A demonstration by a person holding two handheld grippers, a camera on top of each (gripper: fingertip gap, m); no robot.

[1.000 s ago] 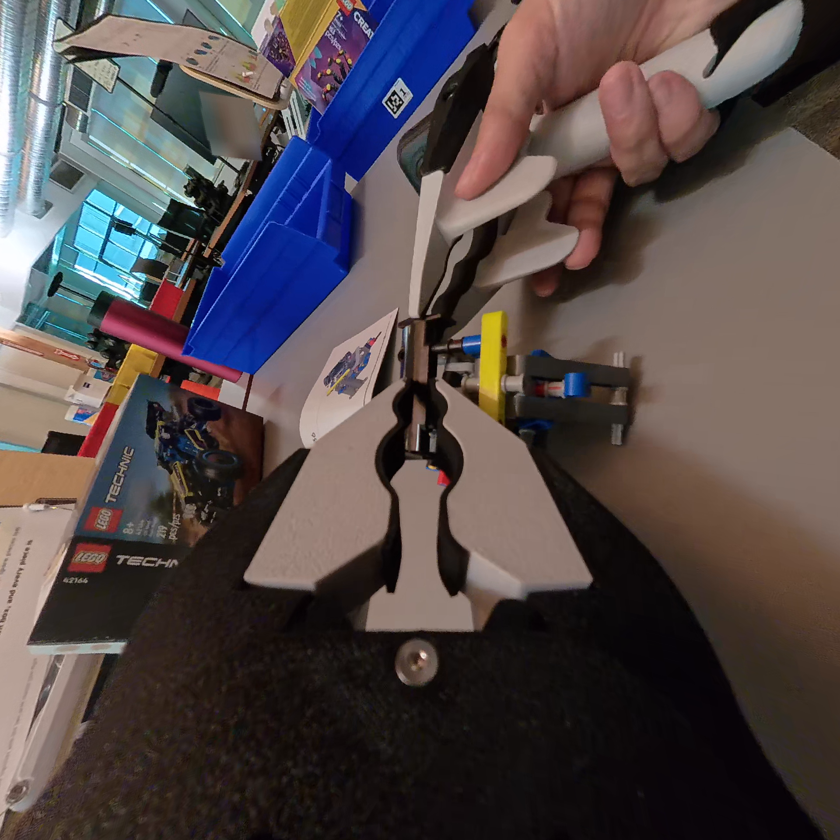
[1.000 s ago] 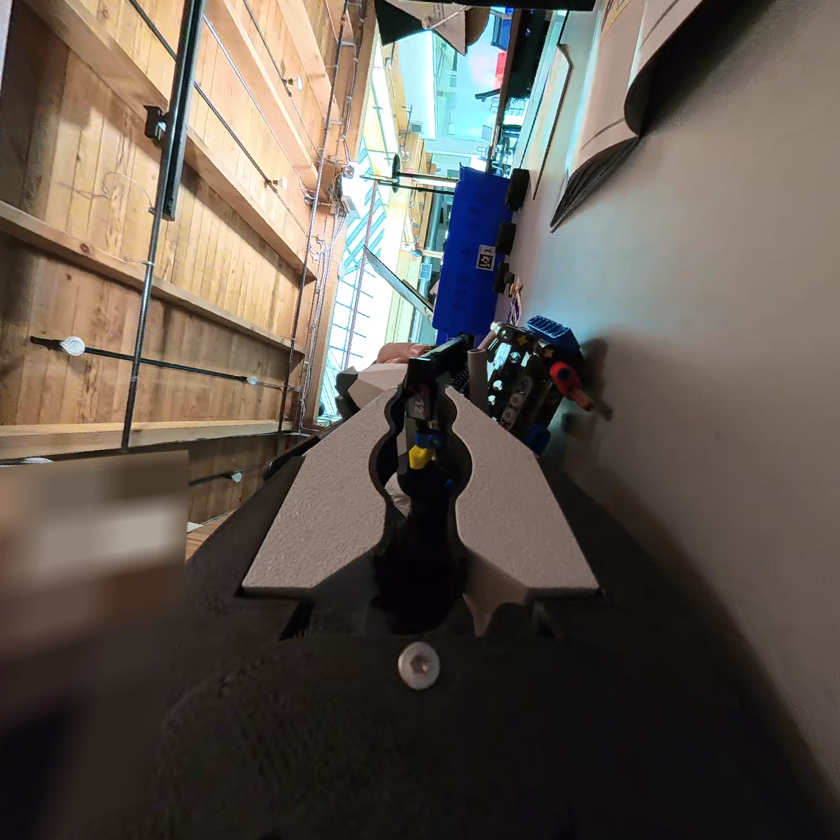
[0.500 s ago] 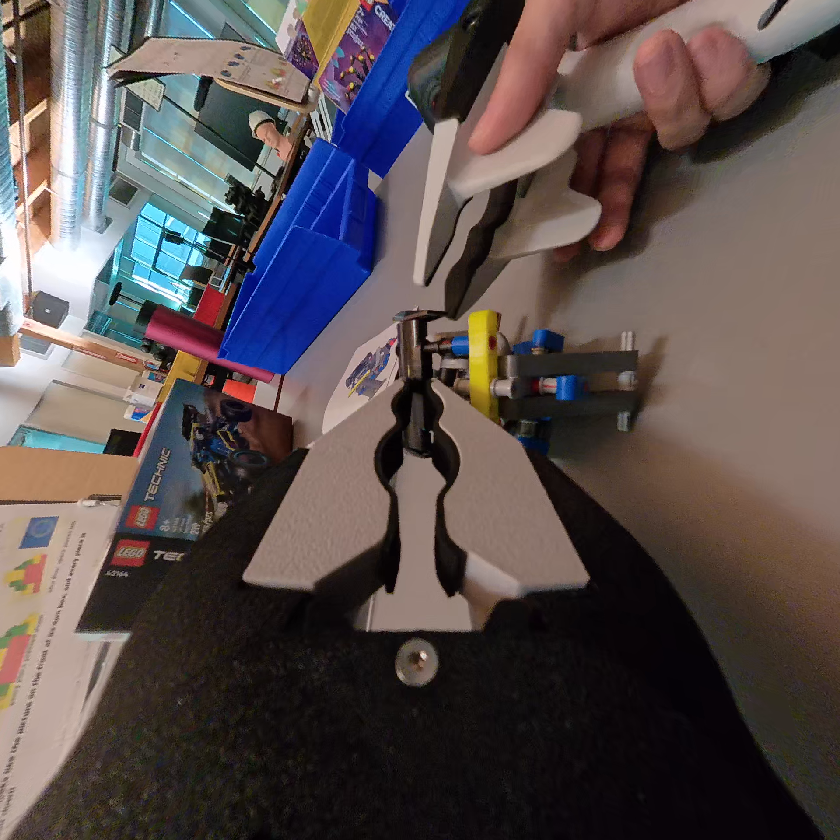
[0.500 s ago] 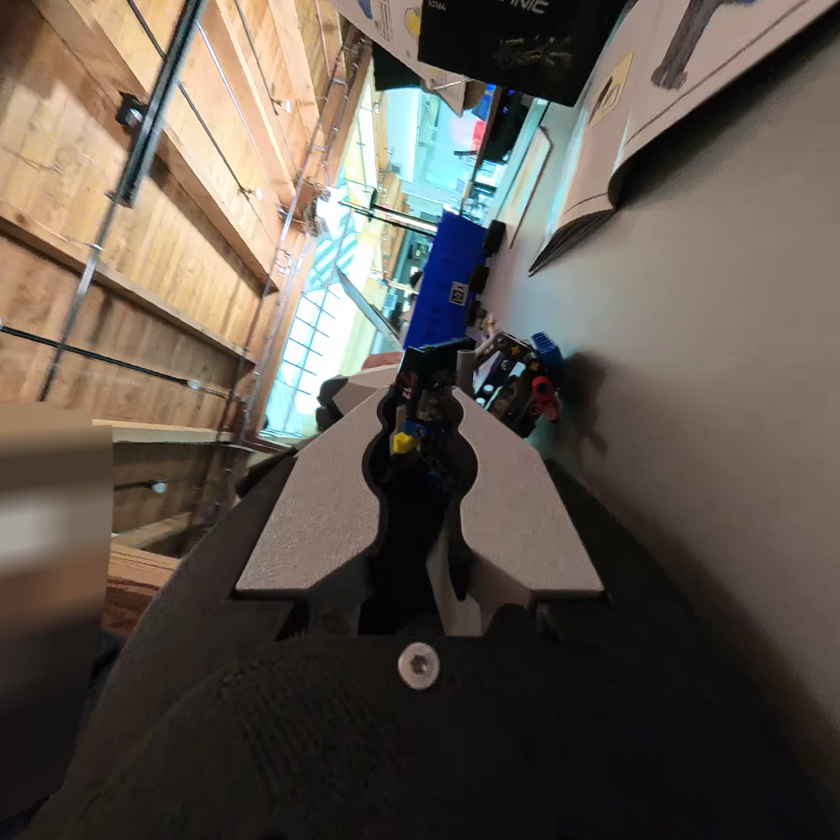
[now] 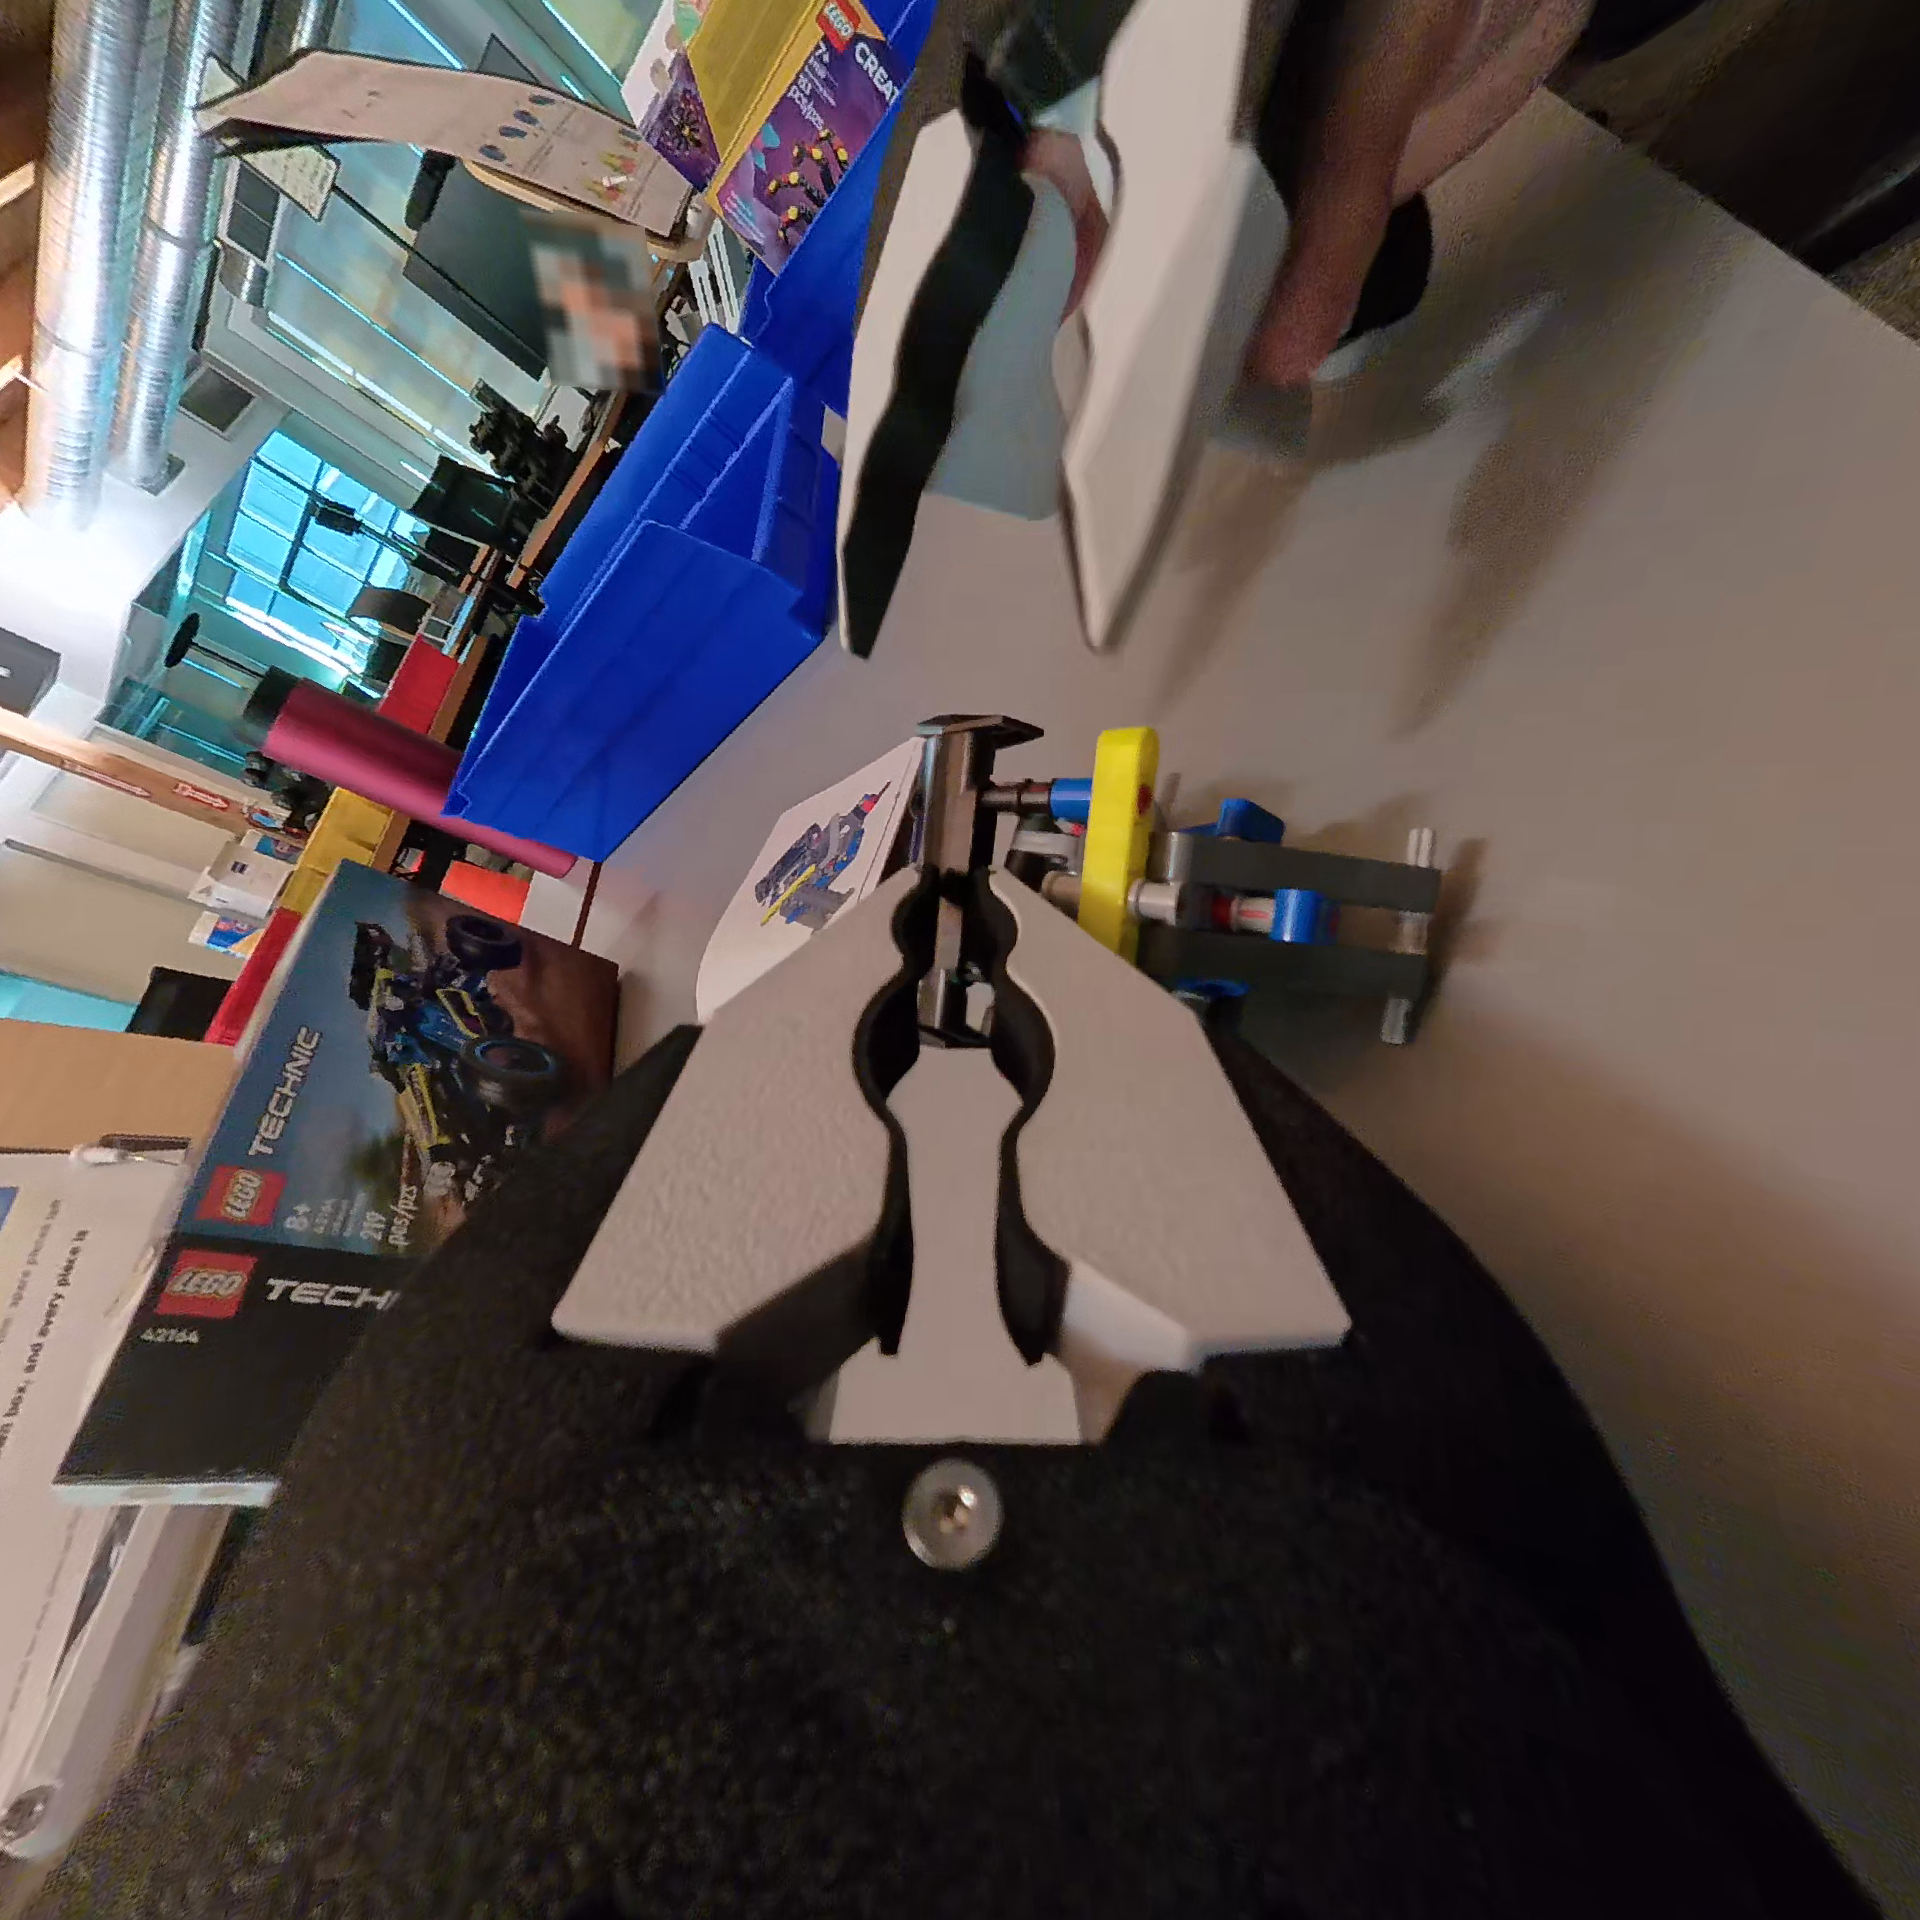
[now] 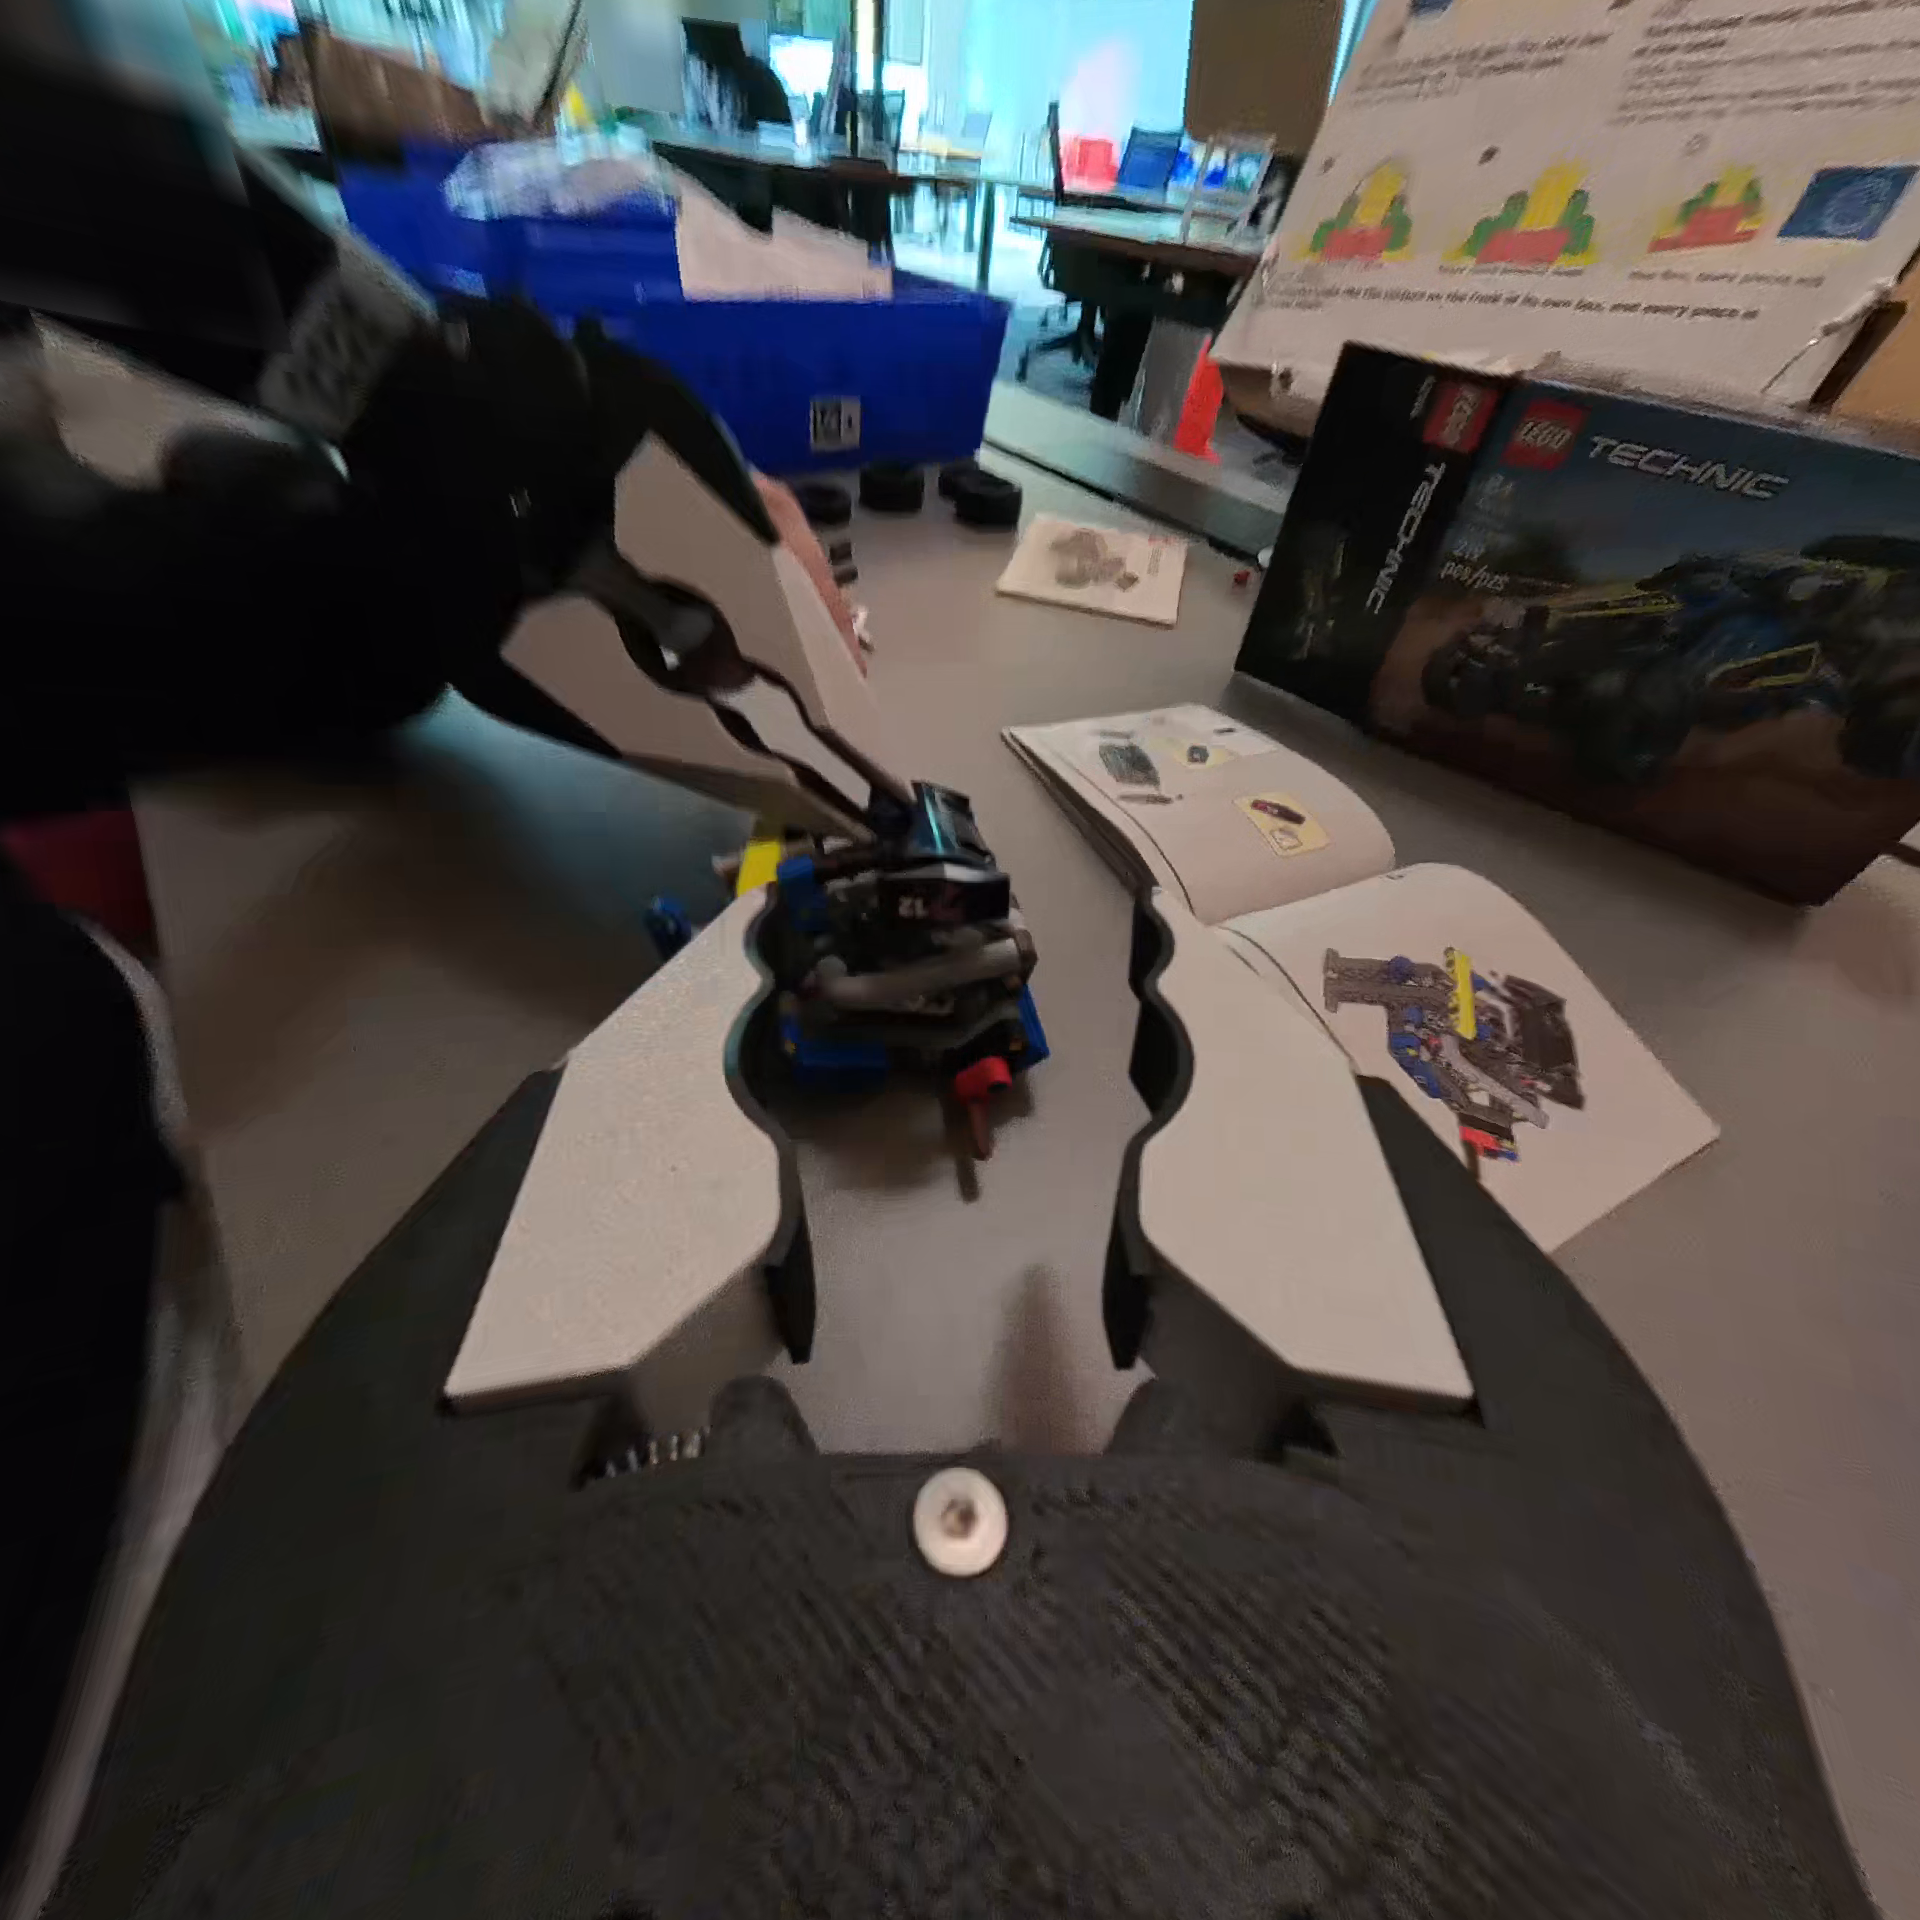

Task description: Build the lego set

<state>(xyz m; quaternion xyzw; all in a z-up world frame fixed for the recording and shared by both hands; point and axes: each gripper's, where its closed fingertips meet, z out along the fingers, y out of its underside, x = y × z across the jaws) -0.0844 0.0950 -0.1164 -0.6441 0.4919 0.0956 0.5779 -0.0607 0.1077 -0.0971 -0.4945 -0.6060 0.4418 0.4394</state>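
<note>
A small brick assembly [image 5: 1247,914] of grey beams, a yellow beam and blue connectors lies on the grey table [image 5: 1610,727]. My left gripper [image 5: 951,904] is shut on a dark grey piece [image 5: 961,810] that sticks out at one end of the assembly. The right wrist view shows this too: the left gripper [image 6: 873,810] pinches the dark piece [image 6: 940,821] on top of the assembly [image 6: 914,966]. My right gripper [image 6: 956,925] is wide open, with the assembly ahead between its fingertips and a clear gap at its right finger. In the left wrist view the right gripper [image 5: 982,623] hangs clear of the assembly, held by a hand.
An open instruction booklet [image 6: 1299,862] lies right of the assembly, with a dark toy box [image 6: 1621,623] behind it and a cardboard sign [image 6: 1610,177] above. Blue bins [image 6: 810,353] stand at the back, with black tyres [image 6: 904,488] and a small leaflet [image 6: 1091,566] nearby. Spacing between my two grippers at the tips: around 4 cm.
My right gripper let go of the assembly's dark end, opened wide, drew back and turned. My left gripper stayed shut on the dark piece.
</note>
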